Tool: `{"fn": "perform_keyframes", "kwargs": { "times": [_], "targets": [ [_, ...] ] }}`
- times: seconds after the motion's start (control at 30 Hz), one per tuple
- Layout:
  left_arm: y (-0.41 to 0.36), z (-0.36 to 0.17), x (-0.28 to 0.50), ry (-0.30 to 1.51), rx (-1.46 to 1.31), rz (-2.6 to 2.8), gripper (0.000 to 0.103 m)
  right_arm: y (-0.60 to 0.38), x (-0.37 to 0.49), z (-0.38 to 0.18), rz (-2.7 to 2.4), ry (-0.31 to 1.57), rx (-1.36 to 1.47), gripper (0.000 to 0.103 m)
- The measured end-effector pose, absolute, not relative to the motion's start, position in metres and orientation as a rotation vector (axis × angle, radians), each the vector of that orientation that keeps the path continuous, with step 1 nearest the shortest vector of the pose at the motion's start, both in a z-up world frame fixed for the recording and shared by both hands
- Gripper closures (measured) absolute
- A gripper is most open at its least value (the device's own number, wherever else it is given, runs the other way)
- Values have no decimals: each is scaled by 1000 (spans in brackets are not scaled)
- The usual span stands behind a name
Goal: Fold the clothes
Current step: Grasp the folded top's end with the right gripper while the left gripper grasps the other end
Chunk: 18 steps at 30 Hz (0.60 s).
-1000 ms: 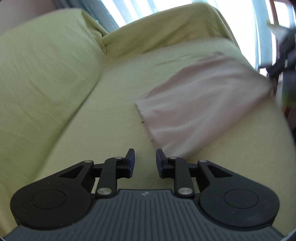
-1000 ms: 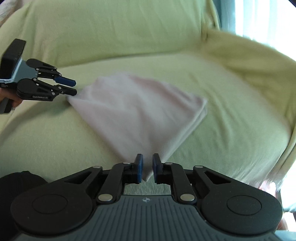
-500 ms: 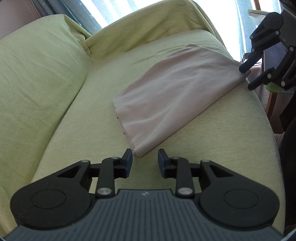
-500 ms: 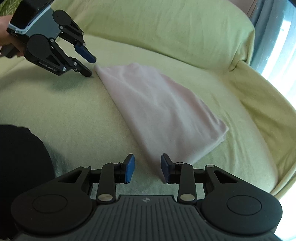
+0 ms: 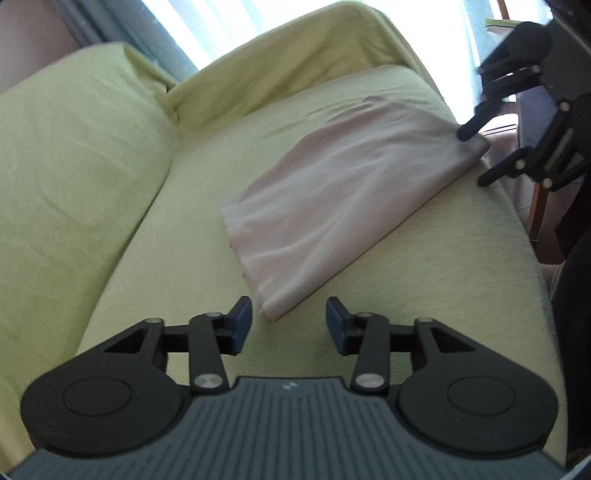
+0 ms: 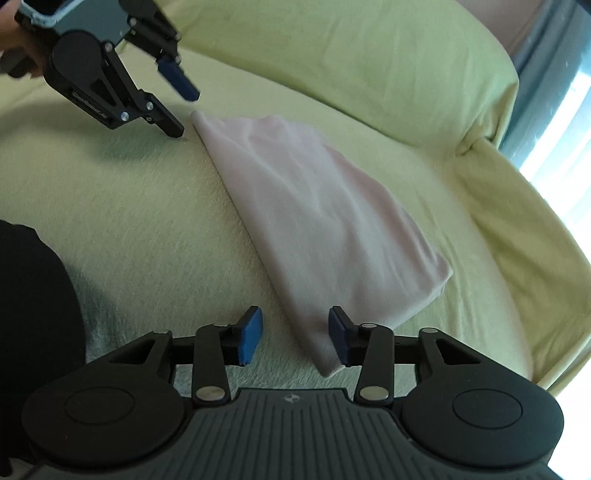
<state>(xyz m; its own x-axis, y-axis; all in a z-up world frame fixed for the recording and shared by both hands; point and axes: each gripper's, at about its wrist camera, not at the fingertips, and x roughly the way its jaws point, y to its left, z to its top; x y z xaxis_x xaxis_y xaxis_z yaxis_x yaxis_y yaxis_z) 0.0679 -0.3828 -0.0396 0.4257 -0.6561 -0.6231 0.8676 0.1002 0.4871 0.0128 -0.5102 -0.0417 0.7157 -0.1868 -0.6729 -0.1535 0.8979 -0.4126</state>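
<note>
A pale pink cloth (image 5: 332,206) lies folded in a long rectangle on the green sofa seat (image 5: 192,206); it also shows in the right wrist view (image 6: 325,221). My left gripper (image 5: 289,325) is open, just short of the cloth's near corner, holding nothing. It also shows in the right wrist view (image 6: 181,110), beside the cloth's far corner. My right gripper (image 6: 295,336) is open with the cloth's near corner between its fingers, not clamped. It also shows in the left wrist view (image 5: 476,155), at the cloth's far corner.
The sofa's back cushion (image 6: 369,66) and armrest (image 5: 295,62) border the seat. A bright window (image 5: 221,22) stands behind. A dark clothed body part (image 6: 33,314) is at the seat's front edge. Wooden furniture (image 5: 539,206) stands beyond the sofa.
Both grippers have opened wider. Each has drawn back to an end corner of the folded cloth, which lies flat on the seat.
</note>
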Motion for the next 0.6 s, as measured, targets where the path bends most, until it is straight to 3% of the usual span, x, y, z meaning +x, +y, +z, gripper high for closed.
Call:
{"fn": "perform_keyframes", "kwargs": {
  "times": [0.1, 0.17, 0.3, 0.4, 0.6],
  "targets": [
    [-391, -44, 46, 175, 1001, -1208, 42, -507, 17, -43, -34, 766, -515, 53],
    [-401, -52, 32, 106, 1072, -1242, 41, -504, 21, -45, -56, 758, -571, 54],
    [-423, -67, 13, -19, 1148, -1266, 35, -507, 27, -39, -55, 744, -531, 93],
    [-441, -74, 9, -93, 1170, -1262, 25, -506, 25, -36, -56, 730, -531, 94],
    [-458, -81, 26, -187, 1237, -1211, 24, -515, 18, -23, -70, 672, -469, 97]
  ]
}}
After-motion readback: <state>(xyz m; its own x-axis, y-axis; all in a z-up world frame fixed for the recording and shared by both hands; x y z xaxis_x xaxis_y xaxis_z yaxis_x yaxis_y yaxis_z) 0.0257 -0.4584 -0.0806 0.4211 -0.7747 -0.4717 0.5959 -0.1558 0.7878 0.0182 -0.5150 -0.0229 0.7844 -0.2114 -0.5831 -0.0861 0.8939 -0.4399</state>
